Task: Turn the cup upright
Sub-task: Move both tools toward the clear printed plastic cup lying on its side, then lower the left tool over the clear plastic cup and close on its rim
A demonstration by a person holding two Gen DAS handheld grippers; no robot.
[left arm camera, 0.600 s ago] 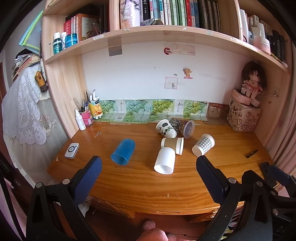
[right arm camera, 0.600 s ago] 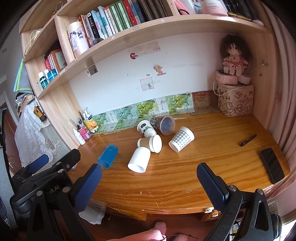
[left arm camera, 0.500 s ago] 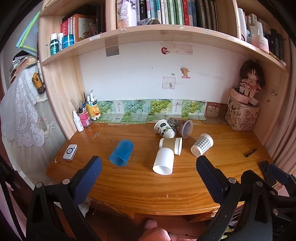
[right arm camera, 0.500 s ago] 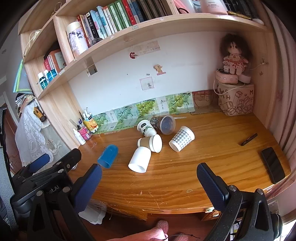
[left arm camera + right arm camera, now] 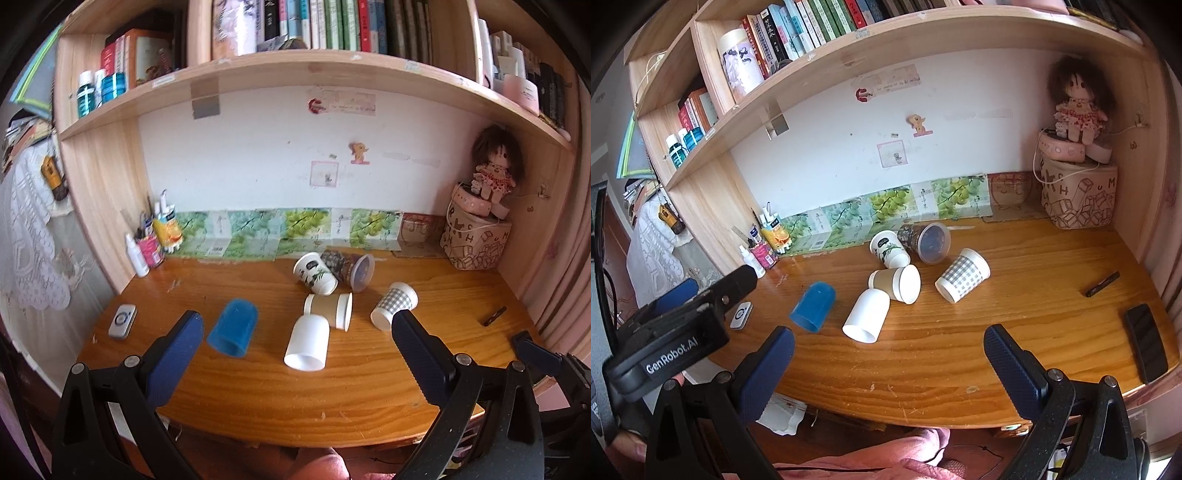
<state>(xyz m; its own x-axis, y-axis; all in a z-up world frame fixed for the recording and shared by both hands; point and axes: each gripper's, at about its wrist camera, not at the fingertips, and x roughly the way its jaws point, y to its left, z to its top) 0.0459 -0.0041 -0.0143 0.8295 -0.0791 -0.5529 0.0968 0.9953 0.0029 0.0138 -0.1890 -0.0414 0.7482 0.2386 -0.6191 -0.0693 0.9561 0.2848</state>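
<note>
Several cups lie on their sides on the wooden desk: a blue plastic cup, a plain white cup, a brown-sleeved cup, a grey checked cup, a white leaf-print cup and a dark cup with a clear rim. They also show in the right wrist view, with the blue cup and white cup nearest. My left gripper is open and empty, short of the desk's front edge. My right gripper is open and empty, also at the front edge.
A small white device lies at the desk's left. A black pen and a phone lie at the right. Bottles and a pen pot stand back left, a patterned basket with a doll back right. A shelf hangs overhead.
Both grippers have moved slightly forward toward the desk, so the cups look a little nearer. The jaws stay open and the cups have not moved.
</note>
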